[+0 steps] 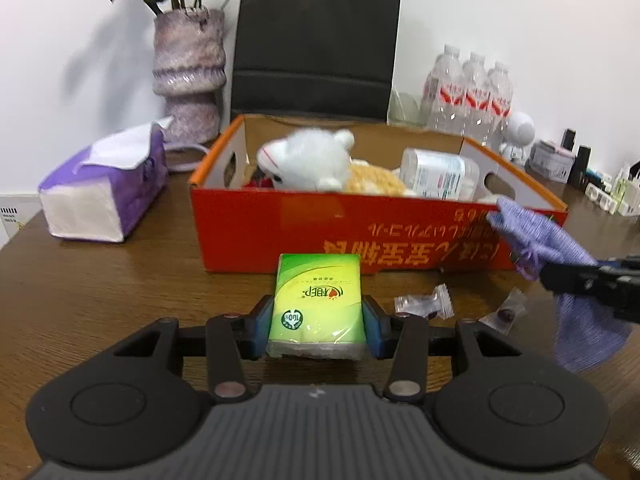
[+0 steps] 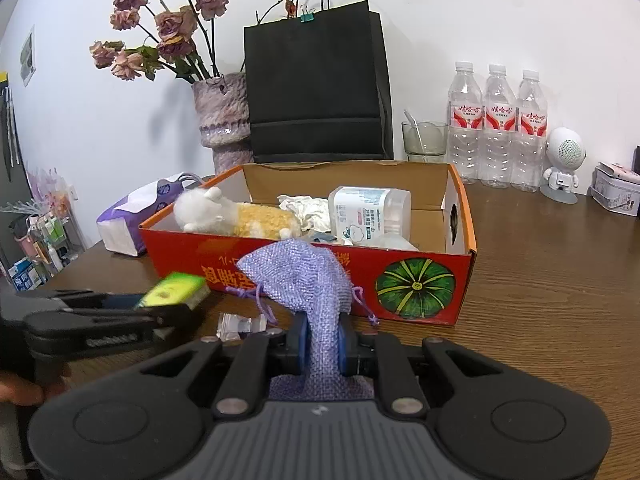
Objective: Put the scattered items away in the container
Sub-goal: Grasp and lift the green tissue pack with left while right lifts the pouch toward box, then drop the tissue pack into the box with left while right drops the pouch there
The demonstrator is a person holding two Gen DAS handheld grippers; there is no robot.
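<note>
Left wrist view: our left gripper (image 1: 318, 320) has its fingers (image 1: 262, 326) pressed on both sides of a green tissue pack (image 1: 316, 300), w/ the pack pinched at its near end and sticking out fwd. It sits low over the surface (image 1: 120, 300), just in front of the orange box (image 1: 320, 232); we can't tell if it's lifted clear yet.

Right wrist view: our right gripper (image 2: 322, 344) is nearly closed, fingers clamped on a purple mesh pouch (image 2: 296, 276). Pouch top flops fwd against the box's near wall, drawstrings dangling.

Inside the box already: plush toy (image 2: 236, 214), clear swab container (image 2: 370, 212), some crumpled paper (image 2: 308, 208). Two small wrapped candies (image 1: 424, 304) lie loose on the surface btwn the grippers, near the box front.

Step in hand, as we judge it: both hands loaded, grasp done, transport to box is next. That calls for lifting each item above the near rim, moving fwd over a free patch of the box interior, then opening the fingers. Pouch is limp, so we need extra height or it'll drag on the rim. Free space looks best toward the middle and right. Candies remain after that.
</note>
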